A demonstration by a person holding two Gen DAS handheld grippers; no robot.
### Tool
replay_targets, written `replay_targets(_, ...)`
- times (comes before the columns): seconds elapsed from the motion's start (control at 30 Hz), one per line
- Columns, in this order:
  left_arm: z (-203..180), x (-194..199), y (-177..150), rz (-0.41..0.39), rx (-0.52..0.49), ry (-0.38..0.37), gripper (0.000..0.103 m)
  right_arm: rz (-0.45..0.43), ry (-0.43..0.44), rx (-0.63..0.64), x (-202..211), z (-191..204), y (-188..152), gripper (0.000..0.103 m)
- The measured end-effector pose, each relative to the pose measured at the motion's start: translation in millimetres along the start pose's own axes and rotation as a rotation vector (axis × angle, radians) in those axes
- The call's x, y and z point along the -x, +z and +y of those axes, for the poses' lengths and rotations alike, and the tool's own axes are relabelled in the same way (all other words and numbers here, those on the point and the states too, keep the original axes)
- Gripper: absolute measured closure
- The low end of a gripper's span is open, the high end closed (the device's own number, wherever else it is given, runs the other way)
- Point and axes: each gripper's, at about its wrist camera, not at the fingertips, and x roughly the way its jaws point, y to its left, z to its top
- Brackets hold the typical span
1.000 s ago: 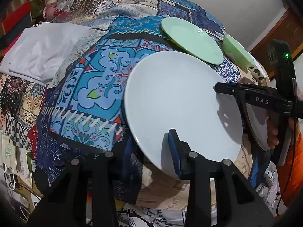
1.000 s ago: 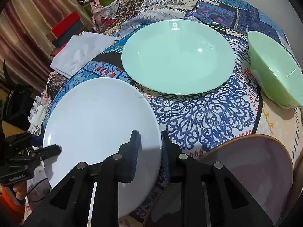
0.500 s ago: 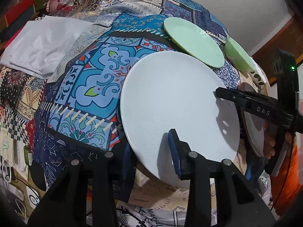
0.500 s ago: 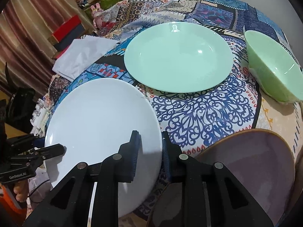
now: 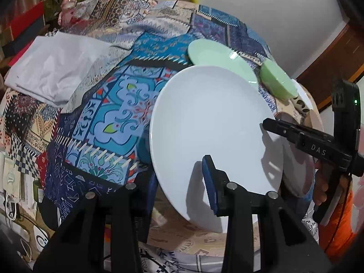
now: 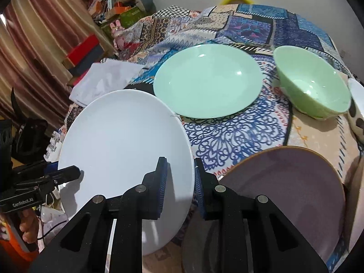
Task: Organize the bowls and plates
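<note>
A large white plate (image 5: pixel 213 132) hangs tilted above the patchwork cloth, held at two opposite rims. My left gripper (image 5: pixel 179 186) is shut on its near rim, one blue pad on top and the other underneath. In the right wrist view my right gripper (image 6: pixel 180 182) is shut on the white plate (image 6: pixel 122 141) at its right rim. Each gripper shows in the other's view: the right gripper (image 5: pixel 295 136) and the left gripper (image 6: pixel 68 173). Beyond lie a mint green plate (image 6: pixel 207 82), a green bowl (image 6: pixel 311 84) and a mauve plate (image 6: pixel 284 193).
A white bowl with dark spots (image 6: pixel 357 109) stands at the far right edge. A folded white cloth (image 5: pixel 56 68) lies on the left of the patchwork tablecloth (image 5: pixel 109 118). Boxes and clutter crowd the back left, and a wall stands behind the table.
Both grippers have risen with the white plate between them. The plate now stands higher off the cloth and closer to the green plate in view.
</note>
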Motion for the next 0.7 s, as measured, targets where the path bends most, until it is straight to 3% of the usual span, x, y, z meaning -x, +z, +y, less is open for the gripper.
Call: replay_targets(0.7, -85, 7, 18, -0.044, -0.116, -0.077, 0.066, -0.127, -0.068, -0.125, 77, -51, -29, 0.082)
